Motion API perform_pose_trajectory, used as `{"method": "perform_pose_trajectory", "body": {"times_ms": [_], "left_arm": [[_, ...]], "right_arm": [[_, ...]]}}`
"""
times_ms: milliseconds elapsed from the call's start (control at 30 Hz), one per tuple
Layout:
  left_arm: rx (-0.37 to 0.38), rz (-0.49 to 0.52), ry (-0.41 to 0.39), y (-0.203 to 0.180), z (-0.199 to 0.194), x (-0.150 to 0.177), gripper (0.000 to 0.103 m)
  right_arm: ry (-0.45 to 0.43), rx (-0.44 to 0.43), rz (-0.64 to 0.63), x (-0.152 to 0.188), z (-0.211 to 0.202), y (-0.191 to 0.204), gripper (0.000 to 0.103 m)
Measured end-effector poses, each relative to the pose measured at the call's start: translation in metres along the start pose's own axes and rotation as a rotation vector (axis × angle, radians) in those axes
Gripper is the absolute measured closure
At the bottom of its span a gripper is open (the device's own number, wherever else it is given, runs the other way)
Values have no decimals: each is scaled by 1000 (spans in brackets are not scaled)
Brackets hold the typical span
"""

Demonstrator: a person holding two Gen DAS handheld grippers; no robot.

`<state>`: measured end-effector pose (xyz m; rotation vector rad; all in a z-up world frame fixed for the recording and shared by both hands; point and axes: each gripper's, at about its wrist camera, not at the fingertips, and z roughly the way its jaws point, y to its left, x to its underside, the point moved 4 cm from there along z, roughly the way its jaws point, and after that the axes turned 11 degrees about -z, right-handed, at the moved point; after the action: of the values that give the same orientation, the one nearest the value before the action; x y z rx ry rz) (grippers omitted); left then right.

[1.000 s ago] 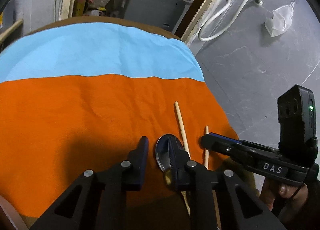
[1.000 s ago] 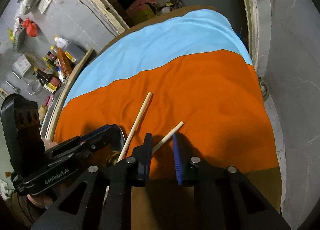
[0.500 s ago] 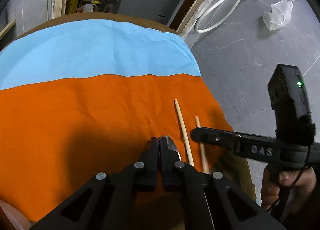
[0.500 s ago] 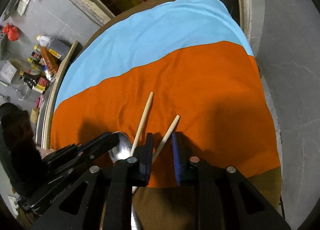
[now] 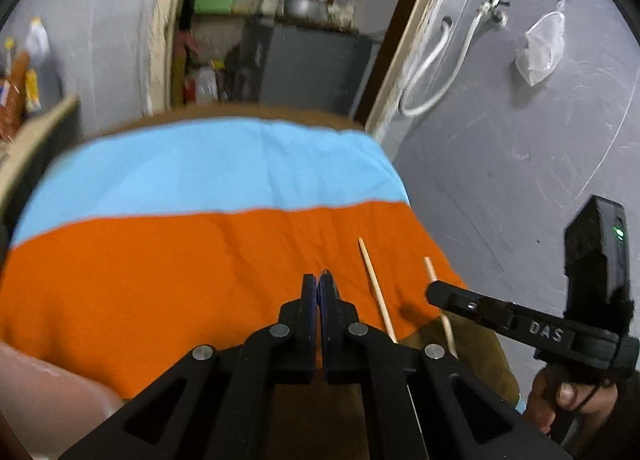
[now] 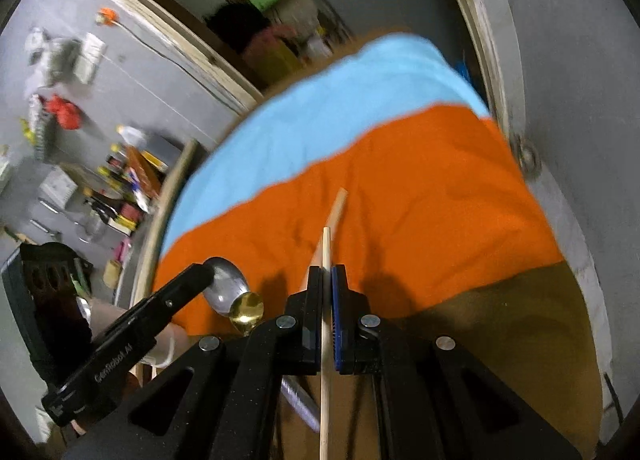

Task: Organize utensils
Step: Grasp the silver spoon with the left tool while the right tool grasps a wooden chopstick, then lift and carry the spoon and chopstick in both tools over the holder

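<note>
Though blurred at the edges, both views readable at the fingertips. Noted left gripper (image 5: 319,284) drawn narrow, pads pressed together on spoon (image 6: 226,288); from the left wrist view, only a sliver of the spoon's tip showing past the pads. From the right wrist view, clamped at the bowl's edge, gold neck and grey handle trailing down toward the camera, over the near edge of orange cloth (image 5: 160,284). Cannot tell whether clear of the cloth or touching it.

Noted right gripper (image 6: 330,280) with jaws closing, pads already pressing on held chopstick (image 6: 326,250). Gripped along the shaft, tip poking forward past the fingers, rest running back beneath the gripper body.

Loose chopstick (image 6: 340,203) flat on the orange cloth, between spoon and held chopstick in the left wrist view, touched by neither gripper. Overlapped by the held chopstick's tip in the right wrist view; contact not readable.

Blue cloth (image 5: 200,171) on the far half, brown table (image 6: 500,320) bare at the near edge. Hand (image 5: 560,400) wrapped round the right gripper's handle.
</note>
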<state>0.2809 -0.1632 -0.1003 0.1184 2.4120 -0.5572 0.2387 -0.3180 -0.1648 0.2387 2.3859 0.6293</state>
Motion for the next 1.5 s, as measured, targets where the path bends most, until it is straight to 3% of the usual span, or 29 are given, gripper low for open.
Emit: {"method": "perform_pose_trajectory", "body": {"times_ms": [267, 667, 1100, 1500], "left_arm": [[-31, 11, -148, 6, -57, -11, 101], [-82, 66, -350, 23, -145, -29, 101], [-180, 35, -478, 87, -231, -53, 101], [-361, -18, -572, 170, -287, -74, 101]], "right_arm": [[-220, 17, -142, -15, -54, 39, 99], [-407, -26, -176, -29, -108, 104, 99], [-595, -71, -279, -46, -125, 200, 99], [-741, -196, -376, -65, -106, 299, 99]]}}
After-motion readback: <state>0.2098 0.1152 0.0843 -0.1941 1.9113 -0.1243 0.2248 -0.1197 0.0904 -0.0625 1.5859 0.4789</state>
